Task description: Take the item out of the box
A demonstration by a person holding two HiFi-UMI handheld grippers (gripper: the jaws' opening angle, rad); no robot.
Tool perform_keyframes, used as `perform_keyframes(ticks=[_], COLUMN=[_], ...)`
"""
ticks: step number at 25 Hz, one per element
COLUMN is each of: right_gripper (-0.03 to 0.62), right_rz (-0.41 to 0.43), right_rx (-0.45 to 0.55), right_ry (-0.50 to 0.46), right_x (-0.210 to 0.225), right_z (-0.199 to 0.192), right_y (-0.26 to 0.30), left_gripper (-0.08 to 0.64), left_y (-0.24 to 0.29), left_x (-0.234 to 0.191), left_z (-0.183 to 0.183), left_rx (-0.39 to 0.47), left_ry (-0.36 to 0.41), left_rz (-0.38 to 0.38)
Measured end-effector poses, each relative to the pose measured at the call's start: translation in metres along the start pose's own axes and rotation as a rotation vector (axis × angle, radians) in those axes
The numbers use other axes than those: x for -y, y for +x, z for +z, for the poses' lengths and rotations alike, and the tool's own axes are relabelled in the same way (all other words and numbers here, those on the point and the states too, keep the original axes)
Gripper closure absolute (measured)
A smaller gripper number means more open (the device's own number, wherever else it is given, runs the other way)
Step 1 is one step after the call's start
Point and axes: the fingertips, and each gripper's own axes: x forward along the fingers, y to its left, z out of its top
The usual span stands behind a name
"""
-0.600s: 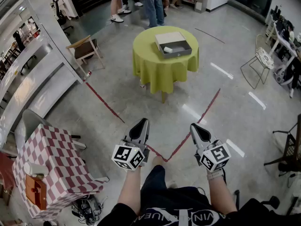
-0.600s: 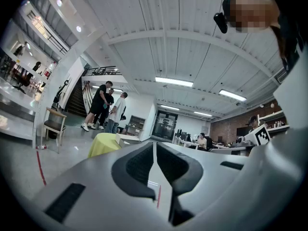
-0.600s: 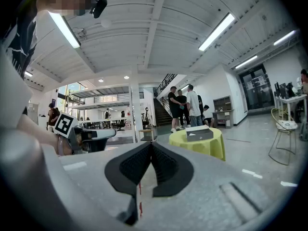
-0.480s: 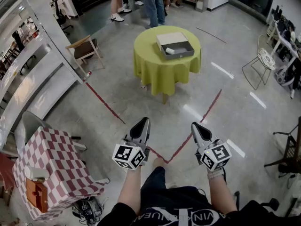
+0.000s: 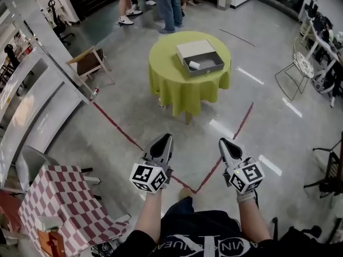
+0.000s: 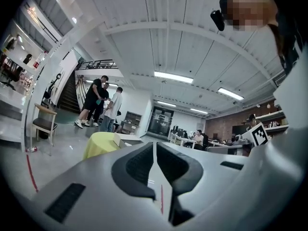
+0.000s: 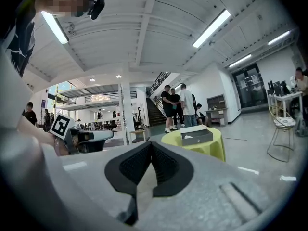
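Both tongs, the left gripper and right gripper, are pinched shut on nothing. The green table has drawn a little nearer within the last half second, so the walk-up is under way. The box lies at twelve o'clock, well apart from them, with what looks like a small white item inside.

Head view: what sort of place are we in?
Probably an open-plan lab or office hall: polished concrete floor with red tape lines, a lone cloth-covered round table holding a box, a staircase, and people standing nearby.
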Motion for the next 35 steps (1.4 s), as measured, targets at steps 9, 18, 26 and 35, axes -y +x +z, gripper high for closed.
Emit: perform_keyframes(ticks=[9,18,26,35], right_gripper=[0.586,0.586,0.586,0.586], right_rz=[-0.052,-0.021,0.012,0.023], right_rx=[-0.007,-0.002,-0.010,-0.031], right_ry=[-0.008,0.012,0.005,0.008], right_x=[0.008,0.024,0.052,0.101], right_z=[0.006,0.015,0.024,0.035], right_y=[0.036,0.083,0.138,0.195], left_gripper=[0.534,0.534,0.534,0.534], left_y=[0.024,0.044,0.091,0.163], left_x=[-0.030,-0.061,-0.098,-0.128], left_z=[0.007,0.008,0.018,0.024], left_rx=[-0.017,-0.013,-0.018,-0.029], left_ry=[0.005,-0.014,-0.017,-0.037], left_rz=[-0.051,-0.016,0.011,0.007])
